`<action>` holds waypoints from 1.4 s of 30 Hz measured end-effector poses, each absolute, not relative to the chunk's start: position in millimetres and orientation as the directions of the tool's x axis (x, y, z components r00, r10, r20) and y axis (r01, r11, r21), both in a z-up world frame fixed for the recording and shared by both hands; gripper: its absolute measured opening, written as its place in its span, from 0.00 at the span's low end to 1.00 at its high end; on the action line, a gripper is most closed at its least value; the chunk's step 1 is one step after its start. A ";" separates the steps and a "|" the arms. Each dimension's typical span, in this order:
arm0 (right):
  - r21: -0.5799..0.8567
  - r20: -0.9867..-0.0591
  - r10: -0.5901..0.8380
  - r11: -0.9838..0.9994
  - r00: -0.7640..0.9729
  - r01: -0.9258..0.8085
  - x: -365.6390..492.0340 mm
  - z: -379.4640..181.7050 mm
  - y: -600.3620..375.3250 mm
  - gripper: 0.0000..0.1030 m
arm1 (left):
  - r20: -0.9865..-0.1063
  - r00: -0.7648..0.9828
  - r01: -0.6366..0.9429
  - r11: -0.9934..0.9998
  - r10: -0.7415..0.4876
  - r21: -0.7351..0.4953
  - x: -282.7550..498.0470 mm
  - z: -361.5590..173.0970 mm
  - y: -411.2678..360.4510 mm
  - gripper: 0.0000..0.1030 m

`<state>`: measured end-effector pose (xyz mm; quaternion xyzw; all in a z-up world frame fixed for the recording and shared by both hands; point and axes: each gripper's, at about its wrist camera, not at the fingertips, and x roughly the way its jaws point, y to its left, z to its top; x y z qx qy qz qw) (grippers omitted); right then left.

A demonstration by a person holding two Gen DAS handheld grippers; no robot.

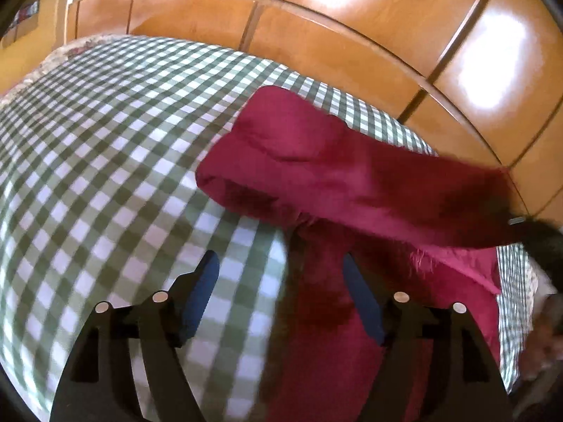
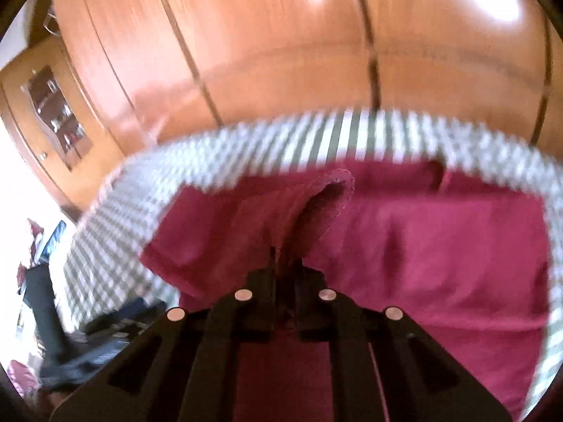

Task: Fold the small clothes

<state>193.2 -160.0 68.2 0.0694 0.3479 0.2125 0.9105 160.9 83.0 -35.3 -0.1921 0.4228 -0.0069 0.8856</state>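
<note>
**Ana:** What lies in front of the left claw (image 1: 281,281)?

**Ben:** Its two dark fingers with blue pads (image 1: 200,299) stand wide apart and hold nothing. Below them is a surface covered in a green-and-white checked cloth (image 1: 105,161). I cannot tell whether it is a bed or a tabletop. A dark red garment (image 1: 316,161) lies on the cloth. Part of it sits under and just beyond the right-hand finger, and part of it lies in the gap between the fingers.

**Ana:** Is the garment flat?

**Ben:** No. One band of it is lifted off the cloth and stretches away to the right of the left wrist view, towards a dark blurred shape at the edge. The rest lies on the cloth beneath that band.

**Ana:** And the right claw (image 2: 285,270)?

**Ben:** Its fingers are pressed together on a fold of the same dark red garment (image 2: 422,239). The pinched fabric rises straight out from the fingertips, and a stitched hem curls over just beyond them. The wider body of the garment spreads on the checked cloth (image 2: 133,204) to both sides, mostly to the right. This view is blurred.

**Ana:** What is behind?

**Ben:** Glossy orange-brown wooden wardrobe doors (image 1: 352,17) stand past the far edge of the cloth in both views.
</note>
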 end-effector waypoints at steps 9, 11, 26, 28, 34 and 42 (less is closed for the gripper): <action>0.203 -0.581 0.225 0.971 0.782 -0.128 191.4 76.4 -275.0 0.06 | -0.813 0.581 -0.293 0.925 -0.029 -0.243 210.3 -49.4 80.2 0.69; 0.246 -0.653 0.196 0.968 0.731 -0.040 204.4 39.6 -302.7 0.06 | -0.814 0.577 -0.309 0.907 -0.061 -0.286 208.8 -57.1 88.9 0.69; 0.358 -0.665 0.191 0.930 0.722 0.083 175.4 -2.1 -341.7 0.47 | -0.685 0.725 -0.118 0.965 -0.076 -0.232 155.0 -6.5 74.5 0.64; 0.360 -0.651 0.217 0.932 0.728 0.045 170.5 2.5 -326.1 0.47 | -0.648 0.746 -0.017 0.970 -0.150 -0.244 157.4 5.6 56.8 0.65; 0.277 -0.727 0.195 0.961 0.658 0.021 183.9 -23.6 -297.5 0.45 | -0.719 0.669 0.078 0.979 -0.191 -0.187 191.0 -22.5 12.0 0.65; 0.264 -0.709 0.203 0.964 0.676 -0.012 180.4 -17.2 -302.4 0.50 | -0.742 0.634 0.082 0.973 -0.220 -0.218 187.1 -39.5 16.5 0.65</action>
